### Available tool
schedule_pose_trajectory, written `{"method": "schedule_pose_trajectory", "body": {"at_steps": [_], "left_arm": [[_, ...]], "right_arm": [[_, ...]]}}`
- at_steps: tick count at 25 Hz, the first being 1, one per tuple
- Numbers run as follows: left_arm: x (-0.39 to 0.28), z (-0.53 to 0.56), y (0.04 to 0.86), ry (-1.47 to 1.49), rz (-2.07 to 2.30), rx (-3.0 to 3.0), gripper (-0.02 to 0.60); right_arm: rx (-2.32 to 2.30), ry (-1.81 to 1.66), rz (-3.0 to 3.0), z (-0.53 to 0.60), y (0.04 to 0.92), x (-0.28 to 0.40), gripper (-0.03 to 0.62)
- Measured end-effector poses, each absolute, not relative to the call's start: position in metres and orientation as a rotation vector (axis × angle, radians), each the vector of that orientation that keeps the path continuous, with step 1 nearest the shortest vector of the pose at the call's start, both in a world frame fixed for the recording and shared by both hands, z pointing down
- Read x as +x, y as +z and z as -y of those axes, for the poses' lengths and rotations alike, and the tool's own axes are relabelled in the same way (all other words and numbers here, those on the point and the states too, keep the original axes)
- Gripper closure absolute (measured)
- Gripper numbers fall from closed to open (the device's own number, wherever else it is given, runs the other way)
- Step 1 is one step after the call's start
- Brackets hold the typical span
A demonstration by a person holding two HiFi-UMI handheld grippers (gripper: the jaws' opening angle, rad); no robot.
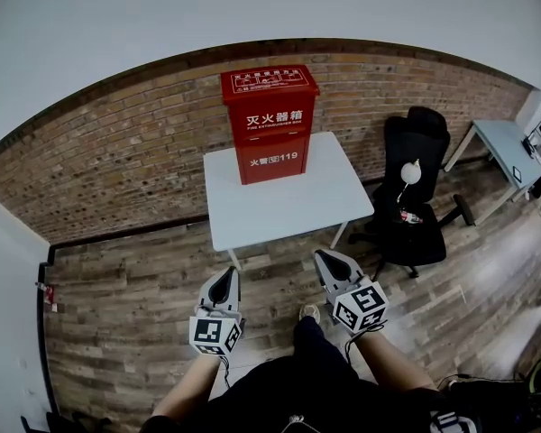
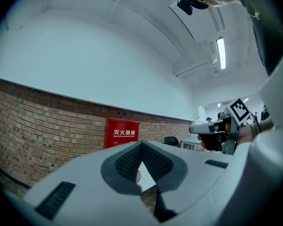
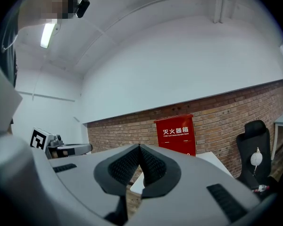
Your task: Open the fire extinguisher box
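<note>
A red fire extinguisher box (image 1: 270, 124) with white lettering stands upright at the back of a small white table (image 1: 284, 201), its lid down. It also shows far off as a red box (image 2: 120, 133) in the left gripper view and as a red box (image 3: 175, 133) in the right gripper view. My left gripper (image 1: 223, 285) and right gripper (image 1: 332, 262) hover side by side above the wood floor, short of the table's near edge. Both are shut with nothing between their jaws. The left gripper (image 2: 142, 145) and right gripper (image 3: 139, 147) point towards the box.
A black office chair (image 1: 413, 192) with a white round object on it stands right of the table. A brick wall (image 1: 126, 161) runs behind the box. A grey desk (image 1: 505, 156) sits at the far right. Wood floor (image 1: 126, 305) lies between me and the table.
</note>
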State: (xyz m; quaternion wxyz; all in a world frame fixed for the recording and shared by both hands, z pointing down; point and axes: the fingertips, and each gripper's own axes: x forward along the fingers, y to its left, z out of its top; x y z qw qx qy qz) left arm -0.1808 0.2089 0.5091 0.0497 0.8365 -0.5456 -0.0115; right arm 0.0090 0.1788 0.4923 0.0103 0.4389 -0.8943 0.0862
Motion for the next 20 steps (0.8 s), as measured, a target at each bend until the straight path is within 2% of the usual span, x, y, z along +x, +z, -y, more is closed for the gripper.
{"method": "schedule_pose_trajectory", "body": {"at_steps": [9,20], "left_arm": [[-0.157,-0.114,0.510,0.018,1.705,2.516,0.531],[-0.127,0.020,0.480,-0.059,1.899,2.371,0.531]], "right_arm": [[1.351,0.268,2.825,-0.071,0.490,0.041,0.576],[1.172,0.266,2.900,0.088,0.474,0.093,0.576]]}}
